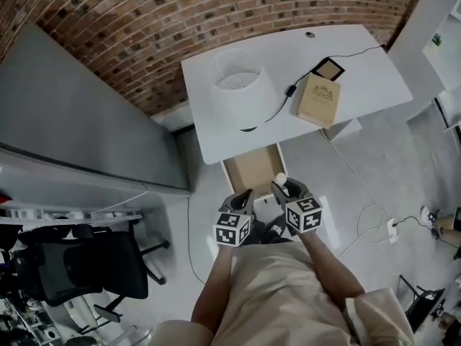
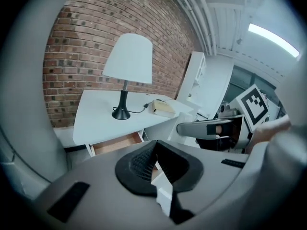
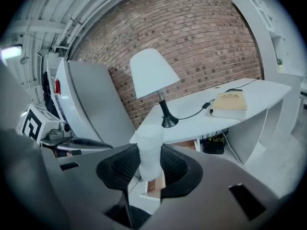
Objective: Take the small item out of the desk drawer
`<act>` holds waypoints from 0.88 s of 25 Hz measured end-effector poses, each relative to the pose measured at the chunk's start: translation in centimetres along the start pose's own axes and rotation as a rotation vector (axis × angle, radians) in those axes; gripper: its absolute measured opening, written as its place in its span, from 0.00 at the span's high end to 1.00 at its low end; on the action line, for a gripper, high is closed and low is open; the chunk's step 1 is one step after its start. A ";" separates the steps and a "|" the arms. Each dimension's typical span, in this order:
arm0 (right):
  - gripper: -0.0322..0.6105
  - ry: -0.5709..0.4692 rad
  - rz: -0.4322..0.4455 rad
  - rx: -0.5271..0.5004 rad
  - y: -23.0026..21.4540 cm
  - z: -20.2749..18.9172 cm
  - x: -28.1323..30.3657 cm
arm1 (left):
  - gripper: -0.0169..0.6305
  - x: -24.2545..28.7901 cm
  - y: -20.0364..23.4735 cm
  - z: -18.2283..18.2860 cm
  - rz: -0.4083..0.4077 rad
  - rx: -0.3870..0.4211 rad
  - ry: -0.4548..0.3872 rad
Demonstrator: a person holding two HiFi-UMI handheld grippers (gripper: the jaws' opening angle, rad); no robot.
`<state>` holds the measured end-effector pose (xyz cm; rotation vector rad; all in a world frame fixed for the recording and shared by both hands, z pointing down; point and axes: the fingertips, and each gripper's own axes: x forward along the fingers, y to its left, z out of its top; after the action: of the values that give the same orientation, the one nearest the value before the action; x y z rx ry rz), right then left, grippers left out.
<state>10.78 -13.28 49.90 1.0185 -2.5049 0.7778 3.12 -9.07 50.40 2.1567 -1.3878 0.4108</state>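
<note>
The desk drawer [image 1: 252, 168] stands pulled open under the white desk [image 1: 360, 49]; its wooden bottom shows. A small white cylinder [image 1: 281, 179] is clamped upright between the pads of my right gripper [image 1: 287, 189], above the drawer's front right corner. In the right gripper view the cylinder [image 3: 150, 150] fills the gap of the right gripper [image 3: 149, 159], with the drawer [image 3: 156, 186] below it. My left gripper [image 1: 240, 202] hovers beside it over the drawer's front edge. In its own view the left gripper [image 2: 154, 152] has its jaws together with nothing between them, and the drawer [image 2: 117, 143] lies ahead.
On the desk stand a white lamp [image 1: 241, 89] with its cable, a tan book [image 1: 318, 99] and a dark frame [image 1: 328, 69]. A grey partition [image 1: 72, 121] runs at the left, with a black office chair [image 1: 79, 265] below it. Cables and a power strip [image 1: 392, 228] lie on the floor at the right.
</note>
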 end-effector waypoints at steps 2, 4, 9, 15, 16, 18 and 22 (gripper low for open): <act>0.71 0.000 0.013 0.033 -0.3 -0.4 0.0 | 0.95 0.1 0.3 -0.8 0.005 0.014 0.025; 0.72 -0.004 0.024 0.055 -0.4 -0.8 -0.3 | 0.95 0.1 0.7 -1.2 0.013 -0.009 0.028; 0.72 0.014 0.027 0.022 -0.6 -2.0 -0.8 | 0.95 0.4 0.0 -2.5 -0.001 -0.023 0.059; 0.72 0.010 0.008 0.041 -1.4 -1.9 -1.3 | 0.95 0.9 -1.1 -2.4 -0.021 0.017 0.071; 0.72 0.007 0.007 0.043 -1.4 -1.8 -1.4 | 0.95 0.9 -1.0 -2.2 -0.018 0.017 0.069; 0.71 0.014 0.001 0.044 -1.6 -2.0 -1.6 | 0.95 0.9 -0.9 -1.9 -0.011 0.020 0.067; 0.71 0.049 -0.020 -0.004 -1.8 -2.6 -1.7 | 0.95 0.8 -0.8 -1.6 -0.004 0.026 0.069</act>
<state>13.48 -11.84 51.84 1.0092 -2.4504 0.7818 4.29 -8.47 51.92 2.1449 -1.3470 0.4990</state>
